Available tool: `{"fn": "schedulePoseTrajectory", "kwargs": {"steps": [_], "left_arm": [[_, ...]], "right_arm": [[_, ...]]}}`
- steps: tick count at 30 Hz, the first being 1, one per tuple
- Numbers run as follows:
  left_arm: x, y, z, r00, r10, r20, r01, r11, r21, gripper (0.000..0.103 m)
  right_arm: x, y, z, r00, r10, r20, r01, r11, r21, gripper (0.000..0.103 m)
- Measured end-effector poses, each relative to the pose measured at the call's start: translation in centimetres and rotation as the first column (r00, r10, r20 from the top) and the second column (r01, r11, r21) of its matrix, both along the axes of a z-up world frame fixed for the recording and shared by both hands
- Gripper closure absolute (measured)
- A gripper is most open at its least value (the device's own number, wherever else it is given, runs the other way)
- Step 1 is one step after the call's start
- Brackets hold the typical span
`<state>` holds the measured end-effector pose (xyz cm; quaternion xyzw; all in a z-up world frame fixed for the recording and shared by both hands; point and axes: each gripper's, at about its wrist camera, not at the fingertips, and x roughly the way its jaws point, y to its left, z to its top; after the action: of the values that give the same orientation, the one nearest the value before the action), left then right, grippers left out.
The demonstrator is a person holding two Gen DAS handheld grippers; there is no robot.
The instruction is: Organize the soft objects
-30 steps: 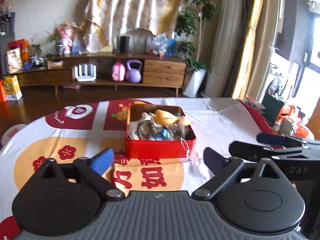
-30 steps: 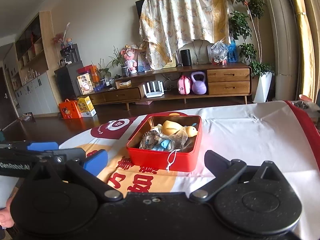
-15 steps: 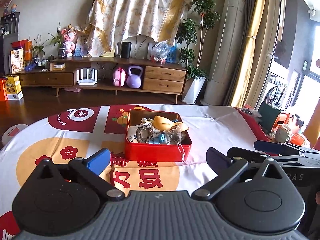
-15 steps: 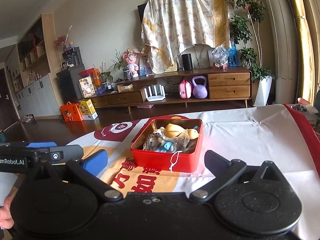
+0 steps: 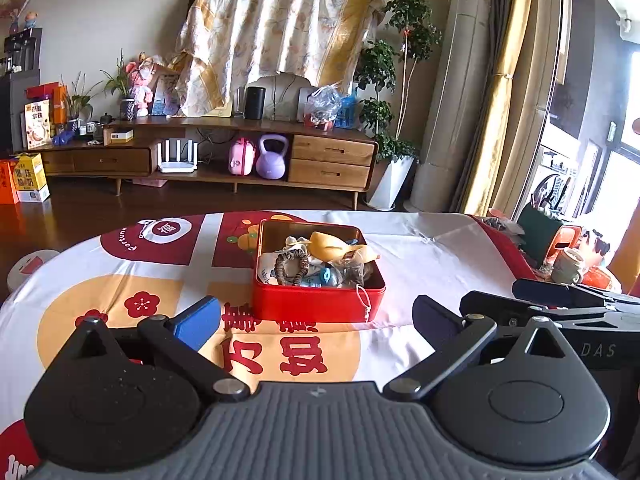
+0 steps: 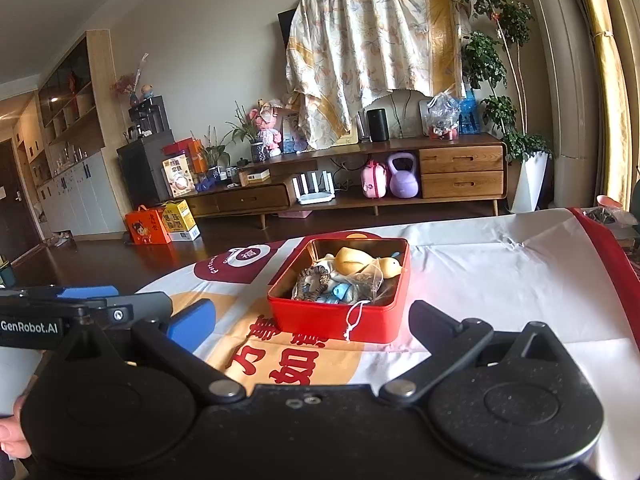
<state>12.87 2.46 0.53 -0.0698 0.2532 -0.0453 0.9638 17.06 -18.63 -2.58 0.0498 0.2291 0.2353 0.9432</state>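
Observation:
A red tin box stands on the patterned tablecloth ahead of both grippers. Inside it lie a yellow soft duck, a brown scrunchie, a mesh pouch with its string over the front wall, and small blue pieces. My left gripper is open and holds nothing, a short way in front of the box. My right gripper is open too, with nothing between its fingers. Each gripper shows at the other view's edge.
A mug and orange items sit at the table's right side. Beyond the table's far edge is dark wood floor, then a low wooden cabinet with a purple kettlebell. A person's fingers show at the lower left.
Both grippers have drawn back and risen a little, so the box looks smaller and farther. The fingers stay open and the box's contents have not moved.

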Motion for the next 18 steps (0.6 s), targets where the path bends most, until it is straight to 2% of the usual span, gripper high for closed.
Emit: {"fn": "schedulePoseTrajectory", "kwargs": {"steps": [18], "left_arm": [[-0.48,-0.08,-0.24,1.0,0.003,0.001,-0.003,1.0,0.022,0.0]], "right_arm": [[-0.54,-0.09,0.21,1.0,0.006,0.002,-0.006,1.0,0.001,0.0]]}}
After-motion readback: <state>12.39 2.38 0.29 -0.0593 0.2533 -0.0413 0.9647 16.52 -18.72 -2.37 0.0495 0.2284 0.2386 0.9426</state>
